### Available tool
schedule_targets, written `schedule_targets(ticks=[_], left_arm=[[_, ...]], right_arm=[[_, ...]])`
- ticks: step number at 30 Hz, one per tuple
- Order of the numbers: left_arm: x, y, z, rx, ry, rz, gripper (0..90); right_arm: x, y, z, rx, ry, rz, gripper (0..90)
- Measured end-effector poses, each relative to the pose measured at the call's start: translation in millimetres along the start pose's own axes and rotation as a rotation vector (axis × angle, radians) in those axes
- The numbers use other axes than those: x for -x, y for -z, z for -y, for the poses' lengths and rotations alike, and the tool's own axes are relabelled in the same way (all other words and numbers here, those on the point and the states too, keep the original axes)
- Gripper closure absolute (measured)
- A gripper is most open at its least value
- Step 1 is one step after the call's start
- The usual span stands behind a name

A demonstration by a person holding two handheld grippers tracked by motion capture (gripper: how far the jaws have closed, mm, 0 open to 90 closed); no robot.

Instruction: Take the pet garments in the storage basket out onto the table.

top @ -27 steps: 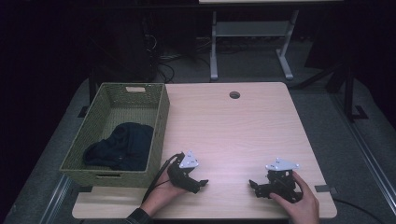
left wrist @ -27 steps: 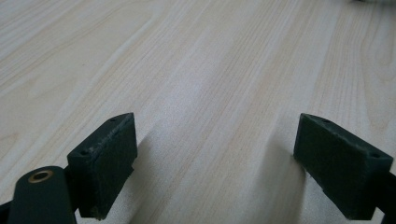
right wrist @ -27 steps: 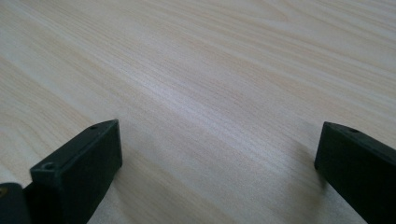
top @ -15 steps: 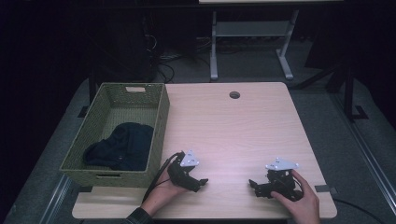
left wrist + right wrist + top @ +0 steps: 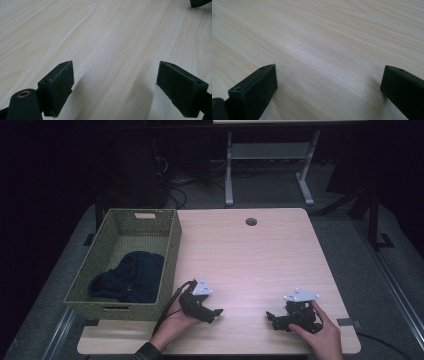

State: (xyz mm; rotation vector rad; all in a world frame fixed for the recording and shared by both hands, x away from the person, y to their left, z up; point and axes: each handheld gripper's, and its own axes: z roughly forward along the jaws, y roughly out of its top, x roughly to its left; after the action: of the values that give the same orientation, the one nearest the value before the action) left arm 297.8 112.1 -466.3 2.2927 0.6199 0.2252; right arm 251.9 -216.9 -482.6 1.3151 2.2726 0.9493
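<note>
Jaws apart on both left gripper [image 5: 216, 313] and right gripper [image 5: 270, 316], tips facing inward near table [image 5: 250, 255] front edge; bare wood between.

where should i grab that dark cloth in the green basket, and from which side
Take the dark cloth at its raised, bunched middle and come straight down from above. The green basket has tall walls all round it, so no side approach looks workable. The left hand-held gripper is nearer and its jaws stand open.
</note>
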Motion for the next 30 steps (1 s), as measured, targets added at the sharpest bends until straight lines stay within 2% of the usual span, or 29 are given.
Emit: schedule_targets(ticks=[3,13,17,25,30], left_arm=[[-0.2,1.8,-0.3,-0.001,-0.005,-0.002,13.8],[-2.8,11.3,-3.6,0.033,0.021,0.002,13.8],[-2.0,13.1,-6.2,0.030,0.012,-0.001,13.8],[-3.9,20.1,-16.4,0.059,-0.001,-0.012,13.8],[-7.2,24.5,-21.4,0.078,0.009,-0.017,13.8]], right_arm=[[0.0,0.0,0.0,0.000,0.000,0.000,0.4],[0.1,0.0,0.0,0.000,0.001,0.000,0.4],[0.1,0.0,0.0,0.000,0.001,0.000,0.4],[0.0,0.0,0.0,0.001,0.000,0.000,0.4],[0.0,-0.1,0.0,0.001,0.000,0.000,0.4]])
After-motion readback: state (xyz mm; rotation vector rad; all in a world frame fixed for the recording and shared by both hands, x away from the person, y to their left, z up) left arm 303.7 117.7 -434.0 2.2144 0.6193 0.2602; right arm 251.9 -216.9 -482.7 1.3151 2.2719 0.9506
